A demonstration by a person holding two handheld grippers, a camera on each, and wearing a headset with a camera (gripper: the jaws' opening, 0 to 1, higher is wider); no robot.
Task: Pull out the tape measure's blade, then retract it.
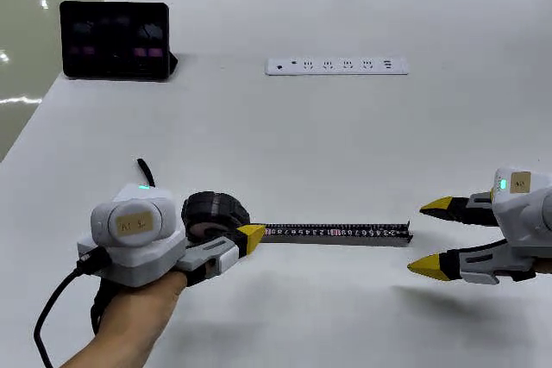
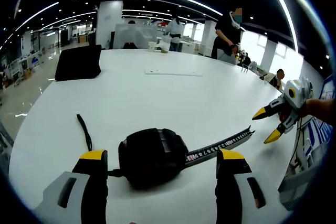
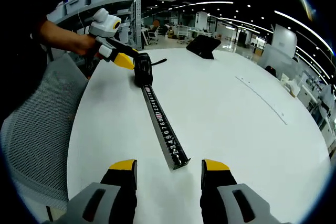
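Both tongs stand wide: the left gripper [image 2: 162, 155] straddles the round black tape measure case [image 1: 214, 213] with a gap on each side. The right gripper [image 3: 170, 165] gapes just short of the hooked end of the drawn-out numbered blade [image 1: 336, 232]. The blade lies flat on the white table [image 1: 302, 144], with a white power strip [image 1: 336, 65] beyond.

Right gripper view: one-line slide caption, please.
Open right gripper faces the free end of the extended blade; at its far end the left gripper sits at the tape measure case.

Bright, sharp; perhaps slight floor glare.
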